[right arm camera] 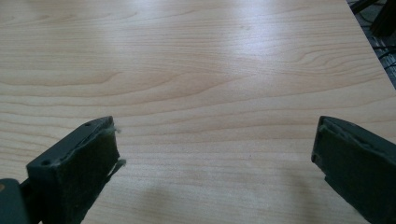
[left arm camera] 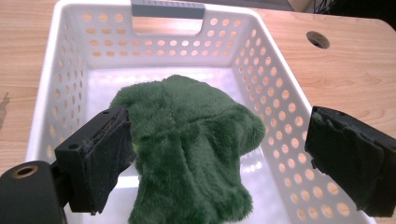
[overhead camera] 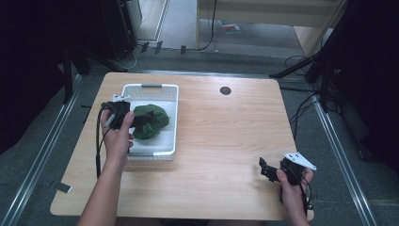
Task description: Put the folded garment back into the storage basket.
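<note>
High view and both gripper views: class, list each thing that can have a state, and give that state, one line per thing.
green plush toy: lying inside the basket, slumped, not gripped
white basket: upright on the table, holding the toy
left gripper: open, jaws either side of the toy
right gripper: open, nothing between the jaws, over bare table

Fuzzy green plush toy (left arm camera: 187, 140) lies in a glossy white perforated plastic basket (left arm camera: 275, 93) on a smooth, matt pale wood table (right arm camera: 196, 70).
</note>
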A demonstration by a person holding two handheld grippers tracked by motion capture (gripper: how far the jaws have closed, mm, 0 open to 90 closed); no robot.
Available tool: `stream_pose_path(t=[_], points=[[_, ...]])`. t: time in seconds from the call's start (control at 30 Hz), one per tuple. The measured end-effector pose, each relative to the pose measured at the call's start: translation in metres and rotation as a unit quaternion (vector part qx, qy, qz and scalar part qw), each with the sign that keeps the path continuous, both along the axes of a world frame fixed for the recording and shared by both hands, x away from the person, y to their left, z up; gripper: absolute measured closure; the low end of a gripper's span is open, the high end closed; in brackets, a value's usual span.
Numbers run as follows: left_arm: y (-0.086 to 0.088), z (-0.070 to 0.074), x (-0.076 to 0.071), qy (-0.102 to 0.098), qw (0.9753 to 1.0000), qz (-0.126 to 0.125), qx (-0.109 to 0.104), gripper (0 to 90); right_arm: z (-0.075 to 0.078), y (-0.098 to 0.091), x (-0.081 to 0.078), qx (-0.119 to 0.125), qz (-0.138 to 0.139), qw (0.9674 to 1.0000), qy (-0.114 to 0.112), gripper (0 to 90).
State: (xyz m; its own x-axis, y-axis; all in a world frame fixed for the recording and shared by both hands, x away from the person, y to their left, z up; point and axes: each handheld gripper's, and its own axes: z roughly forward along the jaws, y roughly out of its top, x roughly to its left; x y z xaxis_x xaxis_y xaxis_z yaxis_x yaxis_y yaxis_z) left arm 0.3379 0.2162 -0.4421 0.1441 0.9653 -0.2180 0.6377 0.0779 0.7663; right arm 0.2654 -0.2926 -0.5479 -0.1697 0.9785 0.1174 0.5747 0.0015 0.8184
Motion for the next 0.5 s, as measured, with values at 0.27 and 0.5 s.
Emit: stream_pose_path(t=[0.27,0.5], points=[[0.013,0.001,-0.025,-0.021,0.9998,0.005,-0.005,8.2,0.0,0.0,0.0,-0.001,0.0,1.0,-0.001,0.8],[0.026,0.001,-0.047,-0.045,0.9989,0.014,-0.005,8.2,0.0,0.0,0.0,-0.001,0.0,1.0,-0.001,0.8]])
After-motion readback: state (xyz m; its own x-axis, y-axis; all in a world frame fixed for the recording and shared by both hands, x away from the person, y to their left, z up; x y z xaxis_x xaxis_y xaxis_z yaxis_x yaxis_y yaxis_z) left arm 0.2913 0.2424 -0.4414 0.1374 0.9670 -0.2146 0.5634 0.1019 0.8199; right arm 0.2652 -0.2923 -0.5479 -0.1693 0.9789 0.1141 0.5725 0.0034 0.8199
